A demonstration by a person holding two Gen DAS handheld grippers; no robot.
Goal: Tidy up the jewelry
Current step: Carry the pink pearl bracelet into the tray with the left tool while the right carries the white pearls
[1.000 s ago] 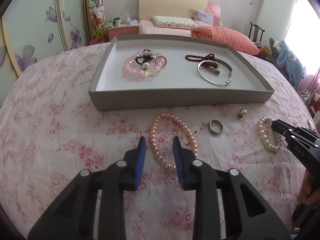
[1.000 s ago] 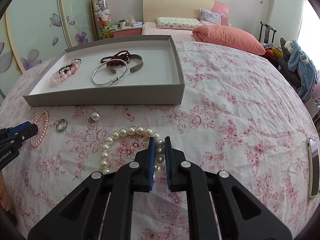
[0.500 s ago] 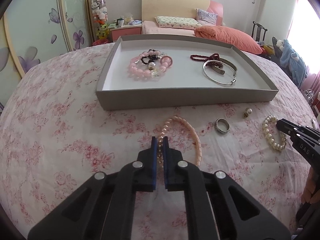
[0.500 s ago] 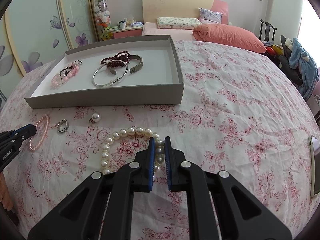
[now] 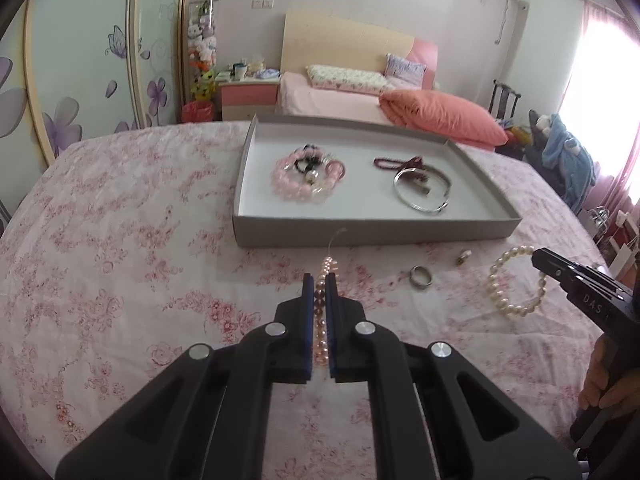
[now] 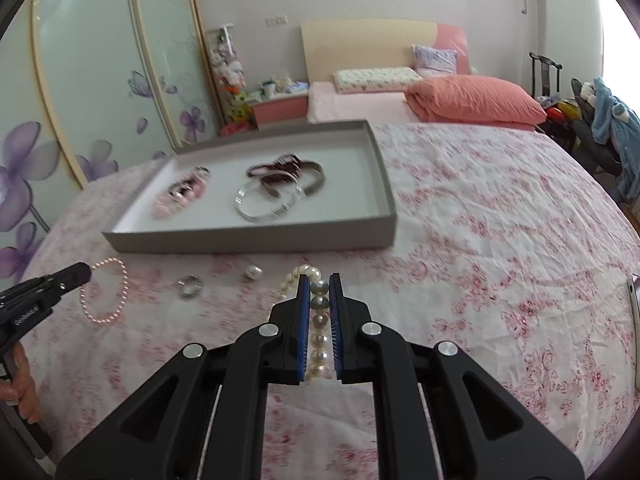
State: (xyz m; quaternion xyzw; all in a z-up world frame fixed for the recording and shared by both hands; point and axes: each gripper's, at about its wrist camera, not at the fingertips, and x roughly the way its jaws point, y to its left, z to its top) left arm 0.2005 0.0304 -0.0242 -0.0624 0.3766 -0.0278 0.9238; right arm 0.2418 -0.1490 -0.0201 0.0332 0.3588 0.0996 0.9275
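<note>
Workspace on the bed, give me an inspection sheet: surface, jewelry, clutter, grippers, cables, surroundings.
Surface: pink floral bedspread, wrinkled.
Job's things: grey tray holds pink bead bracelets, dark red beads and silver bangle. Metal ring and small earring lie loose in front of it.
Clutter: phone at right edge.
Grippers: left hand-held gripper shut on pink pearl strand; right hand-held gripper shut on white pearl bracelet.
Cables: nothing seen.
Surroundings: second bed with orange quilt, nightstand, floral wardrobe doors.
</note>
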